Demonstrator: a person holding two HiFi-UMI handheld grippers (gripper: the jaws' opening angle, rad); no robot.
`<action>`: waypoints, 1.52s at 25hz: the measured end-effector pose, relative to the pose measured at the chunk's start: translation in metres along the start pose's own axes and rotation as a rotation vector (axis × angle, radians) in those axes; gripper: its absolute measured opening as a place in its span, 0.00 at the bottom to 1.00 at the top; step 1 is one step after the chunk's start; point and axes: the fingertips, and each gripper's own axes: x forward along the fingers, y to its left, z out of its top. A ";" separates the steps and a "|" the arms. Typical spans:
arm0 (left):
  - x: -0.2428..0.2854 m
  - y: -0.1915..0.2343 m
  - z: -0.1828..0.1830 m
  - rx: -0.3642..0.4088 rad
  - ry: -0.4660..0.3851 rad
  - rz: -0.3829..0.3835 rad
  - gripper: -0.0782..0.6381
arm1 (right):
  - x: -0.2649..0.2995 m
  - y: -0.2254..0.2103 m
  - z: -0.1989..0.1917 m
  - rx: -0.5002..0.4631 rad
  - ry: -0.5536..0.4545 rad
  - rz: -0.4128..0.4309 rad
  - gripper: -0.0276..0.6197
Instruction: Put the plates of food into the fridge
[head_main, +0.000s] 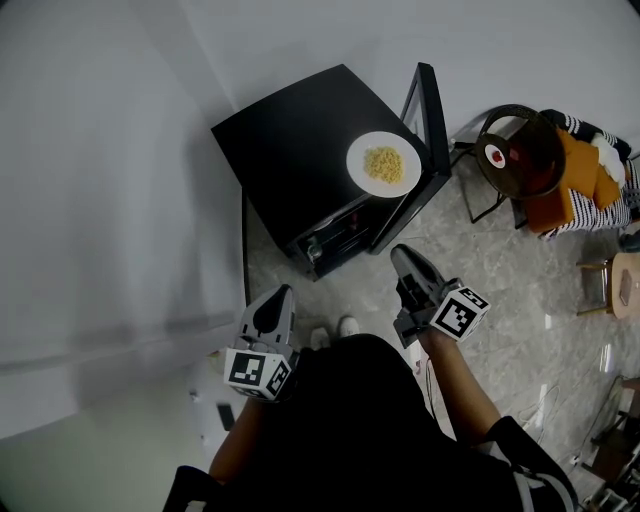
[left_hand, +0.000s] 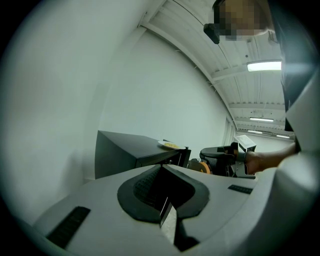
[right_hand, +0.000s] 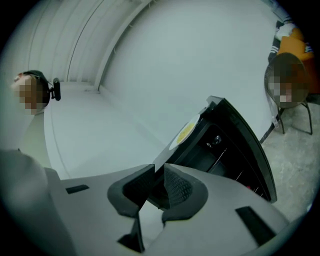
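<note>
Plate of food (head_main: 383, 165): on top of the black fridge (head_main: 290, 150), at the edge beside its open door (head_main: 430, 110).
Fridge: on the floor, against the wall.
Left tongs (head_main: 284, 292): tips together, empty — short of the fridge.
Right tongs (head_main: 402, 252): narrowly apart, nothing between — facing the open front.

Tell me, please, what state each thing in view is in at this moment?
Fridge: standing on the floor, its door swung open.
Plate: resting flat on top of the fridge, not yet inside.
Food: a yellow heap on the plate.
Left tongs: shut, empty.
Right tongs: slightly apart, empty.
</note>
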 end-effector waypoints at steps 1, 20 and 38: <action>0.001 0.002 0.000 -0.004 0.002 0.004 0.14 | 0.002 -0.003 0.005 0.026 -0.014 -0.001 0.13; 0.016 0.012 0.001 0.002 0.043 0.039 0.14 | 0.061 -0.066 0.058 0.538 -0.150 0.028 0.20; 0.015 0.018 -0.003 -0.026 0.040 0.070 0.14 | 0.077 -0.077 0.060 0.652 -0.085 -0.009 0.12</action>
